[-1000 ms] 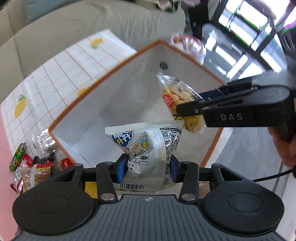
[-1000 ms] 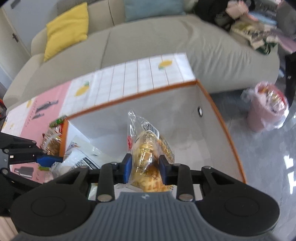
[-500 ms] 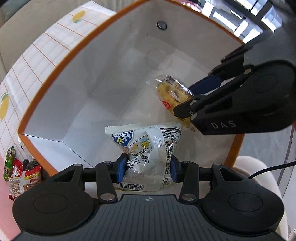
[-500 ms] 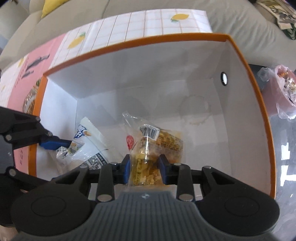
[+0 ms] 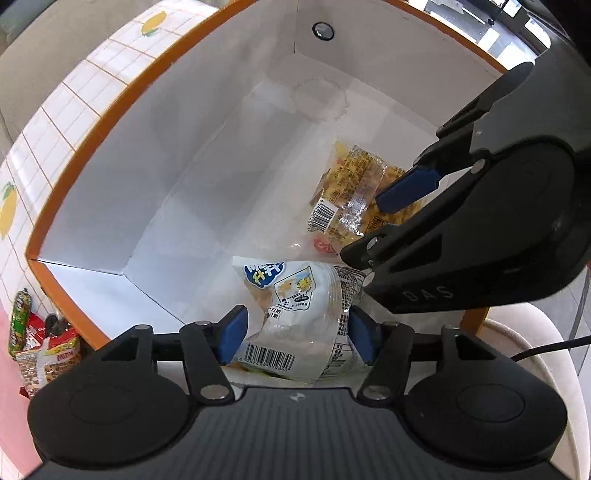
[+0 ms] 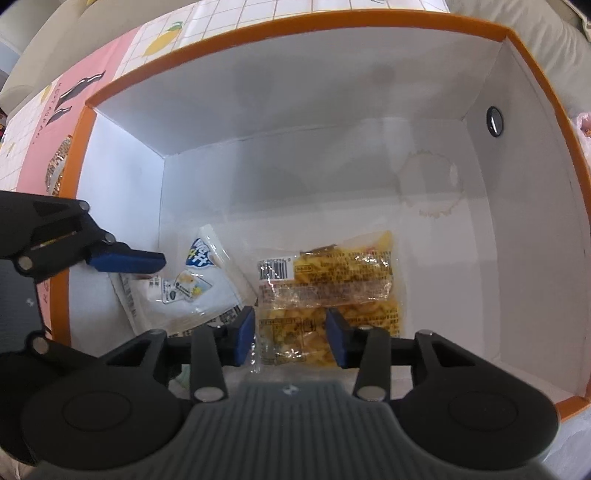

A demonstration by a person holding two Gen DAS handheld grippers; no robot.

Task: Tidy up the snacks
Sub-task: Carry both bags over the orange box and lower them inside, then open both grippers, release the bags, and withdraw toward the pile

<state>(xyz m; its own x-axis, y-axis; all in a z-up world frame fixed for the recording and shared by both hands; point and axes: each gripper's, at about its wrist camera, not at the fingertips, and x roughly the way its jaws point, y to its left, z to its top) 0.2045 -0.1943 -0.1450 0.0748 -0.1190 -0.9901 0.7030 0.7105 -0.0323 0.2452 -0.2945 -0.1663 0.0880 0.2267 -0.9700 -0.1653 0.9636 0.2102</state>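
Both grippers reach down into a white box with an orange rim [image 5: 110, 107] [image 6: 295, 27]. My left gripper [image 5: 296, 338] has its jaws opening. A white and blue snack packet [image 5: 291, 295] [image 6: 192, 291] lies loose between the blue pads near the box floor. My right gripper [image 6: 290, 336] is also opening, and a clear packet of yellow snacks [image 6: 328, 280] [image 5: 351, 192] lies flat on the floor between and beyond its pads. The two packets rest side by side, their edges overlapping. One blue pad of the left gripper's fingers [image 6: 125, 260] shows over the white packet.
Several more snack packets [image 5: 40, 350] lie on the tablecloth [image 5: 55, 122] outside the box's left wall. The box wall has a round hole [image 5: 322, 30]. A beige sofa [image 6: 44, 48] stands behind the table. A black cable [image 5: 546, 349] runs at the right.
Both grippers sank deeper into the box. Each had its packet pinched before; the jaws have now spread, and the yellow packet has dropped flat on the floor.
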